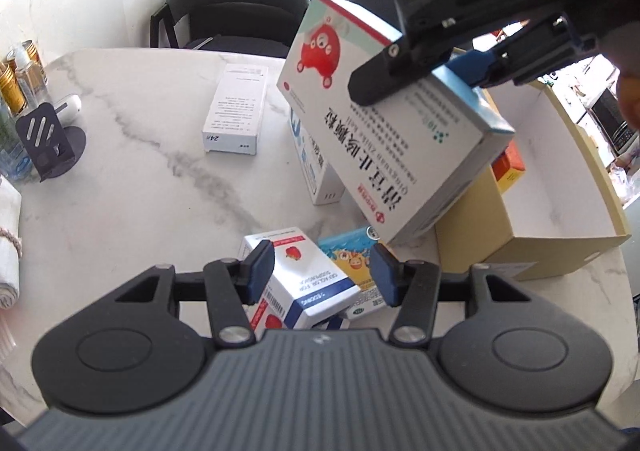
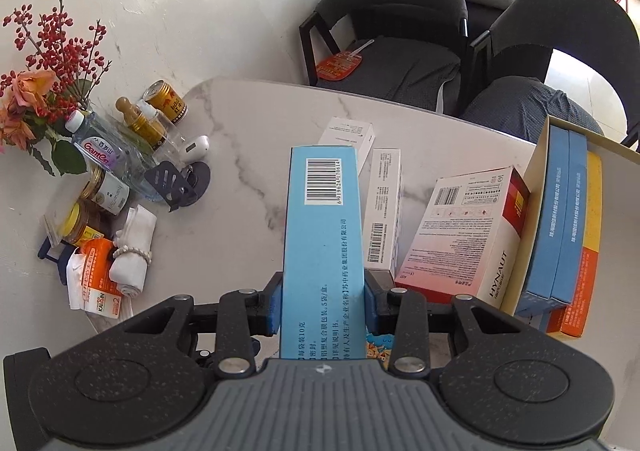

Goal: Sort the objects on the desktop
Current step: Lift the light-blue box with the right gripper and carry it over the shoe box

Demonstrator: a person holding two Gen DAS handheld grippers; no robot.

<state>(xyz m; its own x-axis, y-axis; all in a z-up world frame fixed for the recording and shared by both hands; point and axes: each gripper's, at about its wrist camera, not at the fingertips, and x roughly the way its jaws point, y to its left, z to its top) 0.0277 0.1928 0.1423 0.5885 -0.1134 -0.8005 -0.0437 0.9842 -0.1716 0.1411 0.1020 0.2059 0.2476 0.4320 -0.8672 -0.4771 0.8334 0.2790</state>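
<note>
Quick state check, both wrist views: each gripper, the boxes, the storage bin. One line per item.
right gripper: shut on the blue-sided box, lifted off the table
blue-sided box: held, tilted in the air
left gripper: open, pads either side of the strawberry box
strawberry box: lying on the table, not gripped
cardboard bin: open-topped, boxes standing inside
HYNAUT box: leaning against the bin

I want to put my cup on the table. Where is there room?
The bare marble between the black phone stand and the white box is free. Near the cardboard tray, the medicine boxes crowd together. The bottles fill the left edge.
</note>
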